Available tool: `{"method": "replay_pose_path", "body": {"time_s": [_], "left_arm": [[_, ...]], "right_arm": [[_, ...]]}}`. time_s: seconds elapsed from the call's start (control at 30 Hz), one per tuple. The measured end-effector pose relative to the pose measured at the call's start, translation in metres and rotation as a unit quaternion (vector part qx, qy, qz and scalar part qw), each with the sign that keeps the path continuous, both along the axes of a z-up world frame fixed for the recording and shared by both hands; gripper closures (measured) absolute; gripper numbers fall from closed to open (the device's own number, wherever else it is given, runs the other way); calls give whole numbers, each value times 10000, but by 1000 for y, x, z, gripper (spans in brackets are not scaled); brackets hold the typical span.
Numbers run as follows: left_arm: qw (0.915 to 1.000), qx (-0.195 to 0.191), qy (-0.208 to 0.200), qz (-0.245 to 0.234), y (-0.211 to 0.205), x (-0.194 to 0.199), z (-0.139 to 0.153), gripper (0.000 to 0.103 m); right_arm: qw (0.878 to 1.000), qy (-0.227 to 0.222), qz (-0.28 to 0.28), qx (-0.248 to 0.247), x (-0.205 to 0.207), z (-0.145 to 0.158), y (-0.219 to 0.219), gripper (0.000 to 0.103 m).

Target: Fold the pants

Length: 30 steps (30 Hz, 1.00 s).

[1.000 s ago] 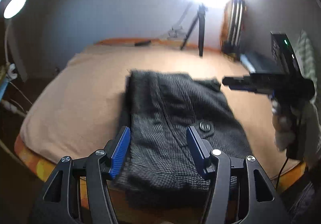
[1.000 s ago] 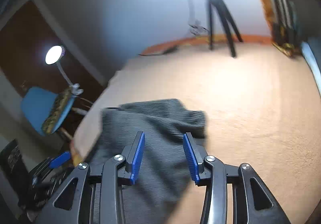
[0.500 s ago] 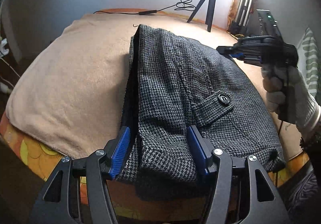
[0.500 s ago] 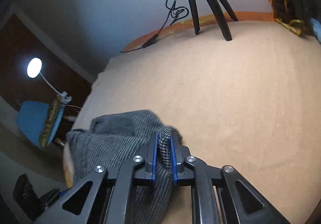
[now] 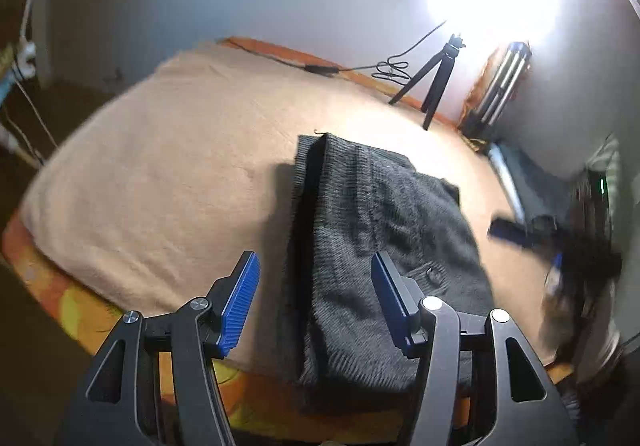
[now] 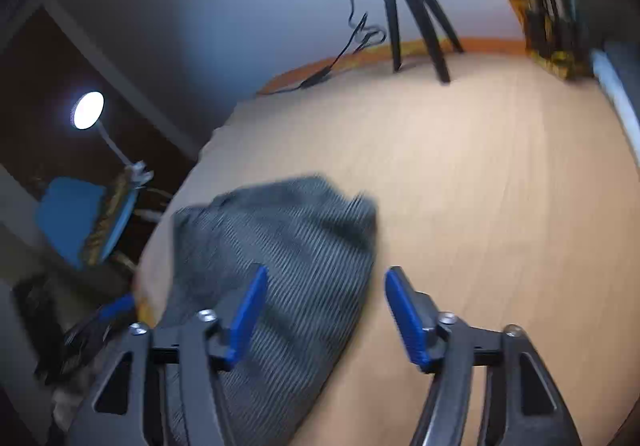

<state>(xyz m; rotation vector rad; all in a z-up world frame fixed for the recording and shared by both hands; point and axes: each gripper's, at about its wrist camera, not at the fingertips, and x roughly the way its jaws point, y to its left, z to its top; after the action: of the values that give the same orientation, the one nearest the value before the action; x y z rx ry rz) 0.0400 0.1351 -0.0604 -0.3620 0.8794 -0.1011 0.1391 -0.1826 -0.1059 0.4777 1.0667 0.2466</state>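
Observation:
The dark grey checked pants lie folded in a compact stack on the tan blanket, near the bed's front edge. My left gripper is open and empty, raised above the near end of the stack. My right gripper is open and empty, above the stack's right edge; the pants lie below and to its left. The right gripper also shows blurred in the left wrist view, off to the right of the pants.
A small black tripod with a cable stands at the back of the bed, also in the right wrist view. A second folded tripod leans at the back right. A lamp and blue chair stand left of the bed.
My right gripper has opened and let go of the pants' edge, then pulled back. My left gripper has lifted away from the stack. The pants lie still on the blanket.

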Motion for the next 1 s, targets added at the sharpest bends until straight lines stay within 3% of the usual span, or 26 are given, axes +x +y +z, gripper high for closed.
{"method": "replay_pose_path", "body": {"time_s": [0.1, 0.27, 0.57, 1.0], "left_arm": [[9990, -370, 246, -60, 3, 14, -9, 36], [9956, -645, 677, -95, 3, 35, -27, 33], [9913, -802, 1039, 60, 12, 59, -48, 33], [9933, -740, 885, 72, 11, 58, -45, 37]], "right_arm": [[9988, 194, 43, 446, -24, -6, 2, 33], [9927, 468, 20, 1112, -44, -24, 2, 30], [9897, 609, 99, 1295, -42, -44, 5, 30], [9874, 311, 318, 1521, -43, -51, 16, 31]]}}
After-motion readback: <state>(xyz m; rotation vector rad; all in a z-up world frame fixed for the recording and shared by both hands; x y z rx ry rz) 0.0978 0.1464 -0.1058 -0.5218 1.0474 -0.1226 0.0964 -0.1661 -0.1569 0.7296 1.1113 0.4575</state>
